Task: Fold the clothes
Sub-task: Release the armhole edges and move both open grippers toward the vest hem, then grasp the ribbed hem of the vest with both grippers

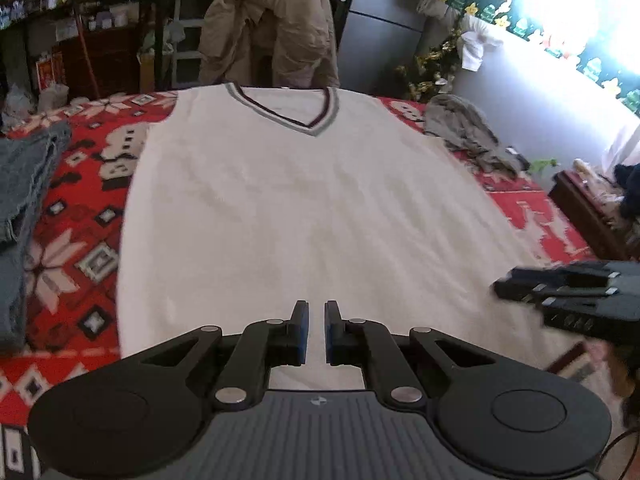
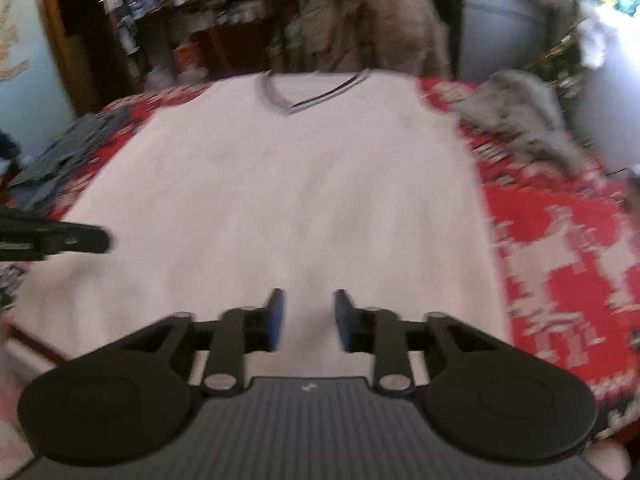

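Note:
A white sleeveless V-neck top with a grey and maroon collar lies flat on a red patterned cloth, collar at the far side; it also shows in the right wrist view. My left gripper hovers over the top's near hem with its blue pads a narrow gap apart and nothing between them. My right gripper is open and empty over the near hem, further right. Each gripper shows in the other's view: the right one at the right edge, the left one at the left edge.
The red patterned cloth covers the surface. Folded blue jeans lie at the left. A crumpled grey garment lies at the far right. A tan jacket hangs on a chair behind the surface. A wooden table stands at the right.

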The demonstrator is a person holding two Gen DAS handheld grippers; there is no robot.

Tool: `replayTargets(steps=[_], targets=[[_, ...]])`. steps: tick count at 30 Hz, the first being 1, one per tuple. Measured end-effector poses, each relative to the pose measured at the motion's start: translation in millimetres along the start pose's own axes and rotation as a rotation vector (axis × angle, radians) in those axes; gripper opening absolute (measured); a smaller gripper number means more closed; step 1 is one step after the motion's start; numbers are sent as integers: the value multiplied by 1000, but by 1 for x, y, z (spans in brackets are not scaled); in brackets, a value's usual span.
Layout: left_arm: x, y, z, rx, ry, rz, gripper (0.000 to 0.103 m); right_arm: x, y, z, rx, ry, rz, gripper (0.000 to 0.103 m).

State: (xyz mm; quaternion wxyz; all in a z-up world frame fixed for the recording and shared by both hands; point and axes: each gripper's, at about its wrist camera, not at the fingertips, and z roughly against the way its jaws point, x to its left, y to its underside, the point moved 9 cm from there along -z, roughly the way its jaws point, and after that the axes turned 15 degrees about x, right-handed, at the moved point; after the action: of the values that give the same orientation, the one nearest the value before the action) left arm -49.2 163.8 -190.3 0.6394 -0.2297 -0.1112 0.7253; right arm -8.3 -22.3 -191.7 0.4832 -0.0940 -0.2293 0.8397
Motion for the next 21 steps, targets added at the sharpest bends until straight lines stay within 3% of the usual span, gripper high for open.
replayTargets(steps=[6,12,21], targets=[[18,6,-12,25,-3,57,6,-49,-2,-8,-10,82,-87,34],[26,22,-5,52,-11,67,6,-83,18,3,22,85,-96,29],[36,49,11,103,1,87,6,-79,56,27,101,36,-78,29]])
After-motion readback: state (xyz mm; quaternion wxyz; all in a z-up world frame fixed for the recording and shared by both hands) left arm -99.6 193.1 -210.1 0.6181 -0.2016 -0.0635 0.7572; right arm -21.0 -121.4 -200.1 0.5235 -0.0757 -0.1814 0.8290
